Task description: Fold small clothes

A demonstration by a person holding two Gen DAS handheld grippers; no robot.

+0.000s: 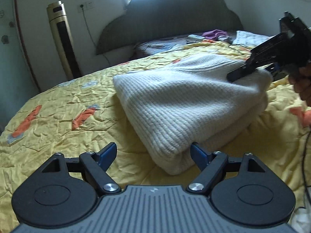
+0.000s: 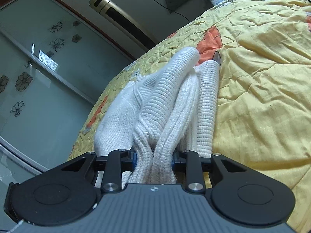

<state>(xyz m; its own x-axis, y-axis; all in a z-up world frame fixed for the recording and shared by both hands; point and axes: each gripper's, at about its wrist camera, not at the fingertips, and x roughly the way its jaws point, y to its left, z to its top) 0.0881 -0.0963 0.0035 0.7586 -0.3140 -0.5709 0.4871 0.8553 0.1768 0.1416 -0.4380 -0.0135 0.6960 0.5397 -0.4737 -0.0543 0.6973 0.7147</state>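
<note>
A white ribbed knit sweater [image 1: 175, 104] lies folded in layers on the yellow quilt [image 1: 58, 120]. My left gripper [image 1: 153, 154] is open at the sweater's near corner. That corner reaches in between the blue fingertips [image 1: 108, 153] without being pressed. My right gripper [image 1: 236, 74], held by a hand [image 1: 299, 89], sits at the sweater's far right edge. In the right wrist view the right gripper [image 2: 154, 158] is shut on bunched layers of the sweater [image 2: 167, 101], which stretch away from it over the quilt [image 2: 262, 97].
A gold tower fan [image 1: 62, 38] stands by the wall left of the grey headboard [image 1: 175, 19]. A purple cloth [image 1: 213, 34], a white remote [image 1: 196, 37] and a pillow [image 1: 250, 36] lie at the bed's head. A dark cable [image 1: 305, 155] hangs at the right. Flowered glass doors [image 2: 38, 68] are beside the bed.
</note>
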